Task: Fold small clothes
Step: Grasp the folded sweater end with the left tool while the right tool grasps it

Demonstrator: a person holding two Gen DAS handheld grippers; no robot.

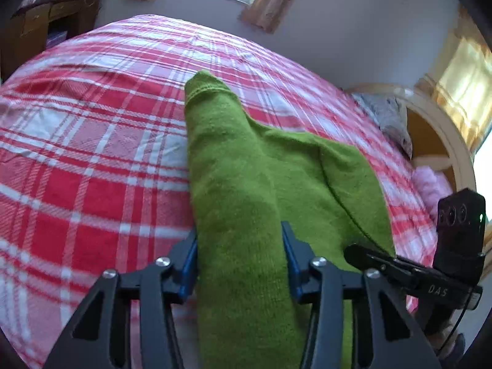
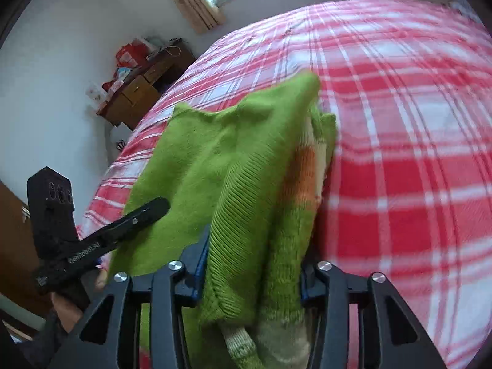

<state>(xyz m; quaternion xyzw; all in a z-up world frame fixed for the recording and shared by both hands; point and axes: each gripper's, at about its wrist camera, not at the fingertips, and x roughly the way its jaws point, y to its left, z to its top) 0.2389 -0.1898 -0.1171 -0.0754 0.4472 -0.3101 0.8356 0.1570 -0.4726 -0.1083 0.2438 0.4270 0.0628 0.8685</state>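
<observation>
Two grippers, left gripper (image 1: 240,264) and right gripper (image 2: 252,267), clamped on fuzzy green knit sweater (image 1: 233,166), long sleeve pointing away over plaid bedspread (image 1: 92,141)

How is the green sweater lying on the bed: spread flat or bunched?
Bunched. The green sweater is gathered into thick folds between both grippers, with a sleeve lying across the bed.

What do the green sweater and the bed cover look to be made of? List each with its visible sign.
Green sweater: knitted yarn, likely wool or acrylic; fuzzy matte surface, ribbed rows along one edge.
Bed cover: woven cloth, probably cotton; flat matte red-and-white plaid with fine creases.
</observation>
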